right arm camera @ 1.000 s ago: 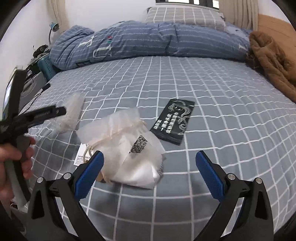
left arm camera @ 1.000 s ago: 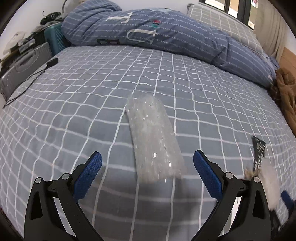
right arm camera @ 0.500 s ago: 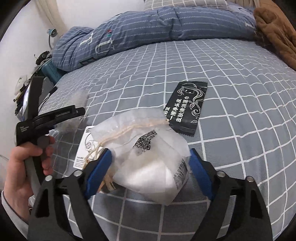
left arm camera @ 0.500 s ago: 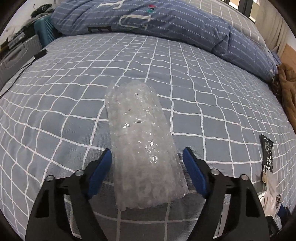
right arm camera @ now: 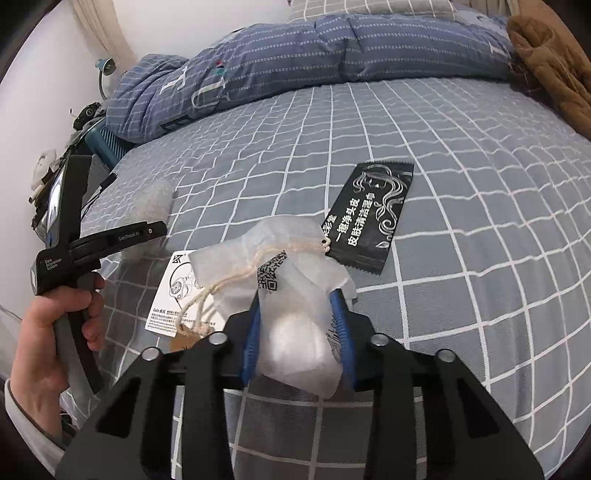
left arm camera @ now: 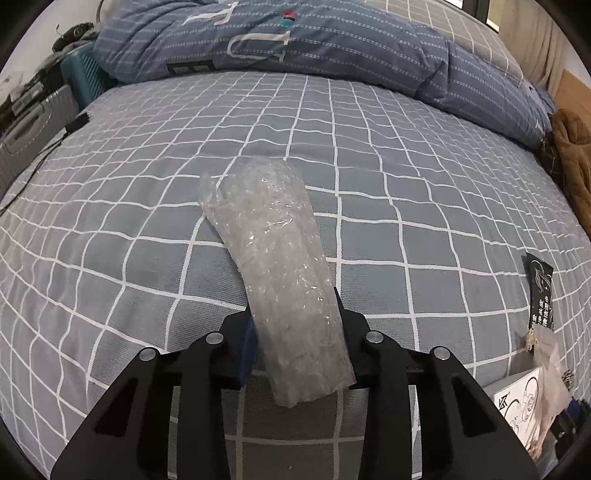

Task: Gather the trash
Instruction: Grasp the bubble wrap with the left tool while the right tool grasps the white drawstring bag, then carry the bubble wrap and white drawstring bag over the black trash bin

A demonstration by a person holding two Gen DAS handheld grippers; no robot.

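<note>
My left gripper [left arm camera: 297,328] is shut on the near end of a clear bubble-wrap roll [left arm camera: 273,254] that lies on the grey checked bed sheet [left arm camera: 424,192]. My right gripper [right arm camera: 297,325] is shut on a white translucent drawstring bag [right arm camera: 291,295] with a QR label. A white printed card [right arm camera: 173,291] lies under the bag's left side. A black sachet [right arm camera: 369,212] lies flat just beyond the bag; it also shows in the left wrist view [left arm camera: 540,295]. The left gripper, held by a hand, shows in the right wrist view [right arm camera: 107,238] with the roll [right arm camera: 151,206] in it.
A folded blue quilt [left arm camera: 295,40] and a pillow [right arm camera: 369,7] lie across the far side of the bed. A brown garment [right arm camera: 546,62] lies at the far right. A teal suitcase [left arm camera: 83,79], a grey case [left arm camera: 33,125] and a cable [left arm camera: 37,162] are off the left edge.
Both grippers have moved forward and closed: the left onto the bubble-wrap roll, the right onto the white drawstring bag. Both were open a second ago.
</note>
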